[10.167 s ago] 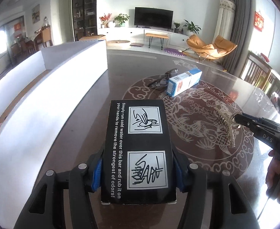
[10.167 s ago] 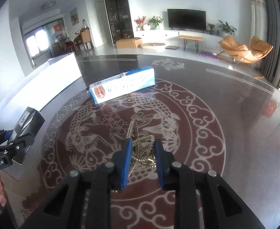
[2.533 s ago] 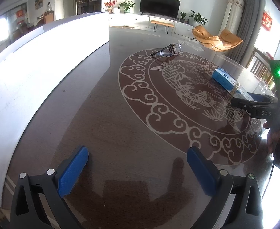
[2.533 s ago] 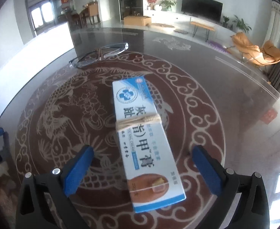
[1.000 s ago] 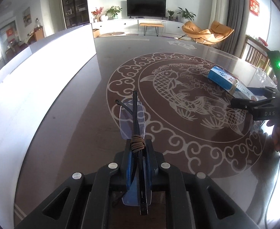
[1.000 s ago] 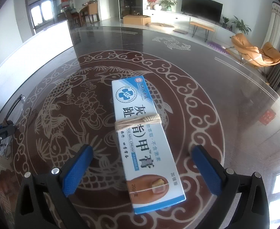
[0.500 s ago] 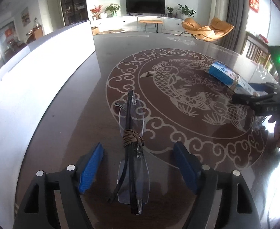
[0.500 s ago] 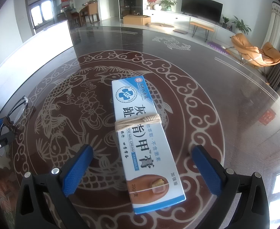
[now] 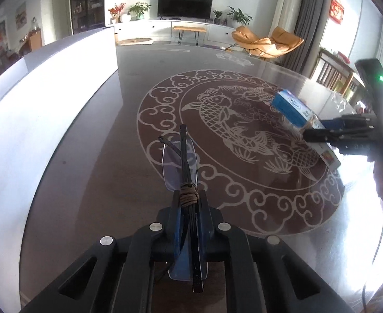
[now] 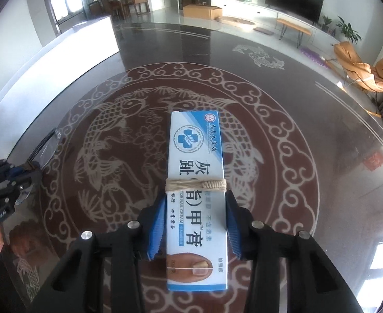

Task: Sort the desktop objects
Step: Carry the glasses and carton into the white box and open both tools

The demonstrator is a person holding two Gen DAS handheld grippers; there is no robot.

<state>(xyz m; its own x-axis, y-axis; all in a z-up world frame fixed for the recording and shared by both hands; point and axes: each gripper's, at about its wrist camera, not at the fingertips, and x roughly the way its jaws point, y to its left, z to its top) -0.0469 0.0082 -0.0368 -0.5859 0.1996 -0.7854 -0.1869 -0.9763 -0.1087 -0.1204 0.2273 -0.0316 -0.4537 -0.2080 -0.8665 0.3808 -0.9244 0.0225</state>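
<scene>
Left gripper (image 9: 188, 224): bottom centre of its view, clamped on folded glasses (image 9: 182, 167) bound with cord. Right gripper (image 10: 195, 224): bottom centre, jaws closing, pads against the sides of the blue-white box (image 10: 195, 156), above the table (image 10: 321, 120). White bin (image 9: 48, 99): left.

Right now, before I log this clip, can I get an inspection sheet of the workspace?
Surface: dark glossy table with a carp medallion.
Job's things: folded glasses, cord-wrapped; toe nail cream box, string-tied.
Clutter: nothing seen.
Grippers: left gripper shut on the glasses; right gripper, closing, its blue fingers against the box's sides.
Cables: thin dark cable hanging below the right gripper.
Surroundings: white panel along the table's left; television, orange chair beyond.
</scene>
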